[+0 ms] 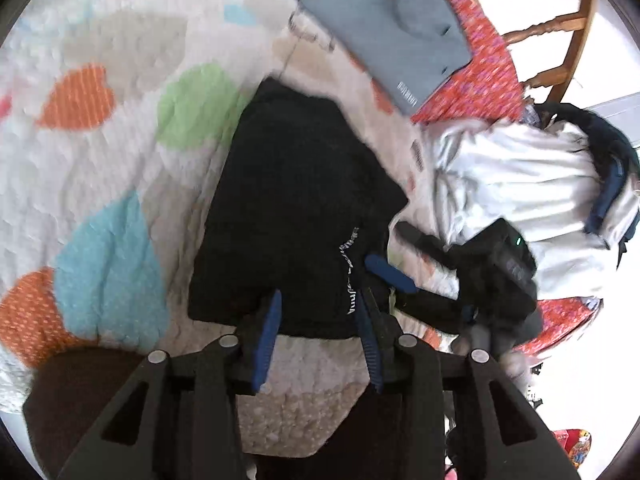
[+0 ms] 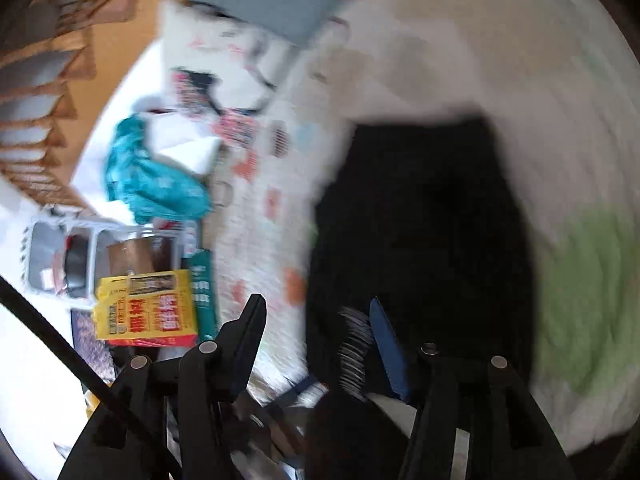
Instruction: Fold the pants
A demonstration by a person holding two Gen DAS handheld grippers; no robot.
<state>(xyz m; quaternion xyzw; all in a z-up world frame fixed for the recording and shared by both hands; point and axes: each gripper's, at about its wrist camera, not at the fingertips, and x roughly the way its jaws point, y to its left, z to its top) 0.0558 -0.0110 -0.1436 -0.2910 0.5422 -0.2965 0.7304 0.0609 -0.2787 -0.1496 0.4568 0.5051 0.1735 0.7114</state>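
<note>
Both jaws parted, gripping nothing; black pants [image 1: 296, 208] folded on spotted quilt [image 1: 100, 128]; wooden chair [image 1: 560, 28] behind.

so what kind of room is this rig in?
Probably a bedroom at home: black folded pants lie on a white quilted bedspread with coloured leaf patches, a brown wooden chair stands beside it, and a yellow printed box sits among household clutter.

2 wrist cams, close, downward; shared pants [image 1: 296, 208]
</note>
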